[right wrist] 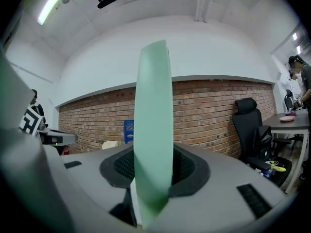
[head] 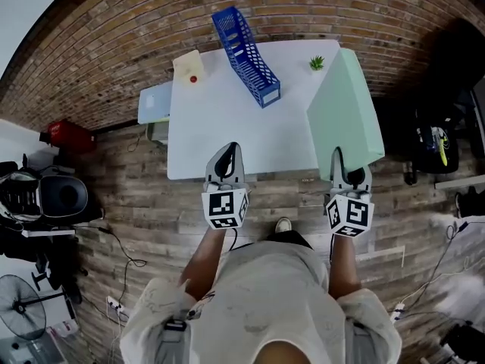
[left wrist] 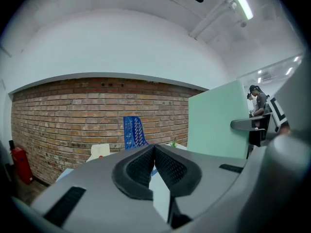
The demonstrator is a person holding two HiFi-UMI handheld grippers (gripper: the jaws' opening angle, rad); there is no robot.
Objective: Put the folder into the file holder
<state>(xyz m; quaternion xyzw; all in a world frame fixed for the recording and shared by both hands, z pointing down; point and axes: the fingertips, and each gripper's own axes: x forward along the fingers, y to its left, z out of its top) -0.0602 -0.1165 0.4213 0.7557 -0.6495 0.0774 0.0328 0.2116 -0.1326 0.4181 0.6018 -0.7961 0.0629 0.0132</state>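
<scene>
While the white table (head: 227, 135) stands with its far edge at the brick wall (head: 114, 44), most of its top is bare, with open surface from the near edge up to the middle. The green folder (head: 345, 112) is at the table's right edge, held upright on its edge. Its long axis runs from the near edge toward the wall, and it shows edge-on in the right gripper view. Whether it touches the tabletop cannot be told. The blue file holder (head: 246, 48) sits by the table's far edge, slanting from far left to near right. The right gripper (head: 339, 165) is at the table's near right corner, its jaws clamped on the folder's near edge. The left gripper (head: 226, 161) is over the table's near edge, jaws closed together and holding nothing. A small green plant (head: 317, 63) sits at the far right corner.
</scene>
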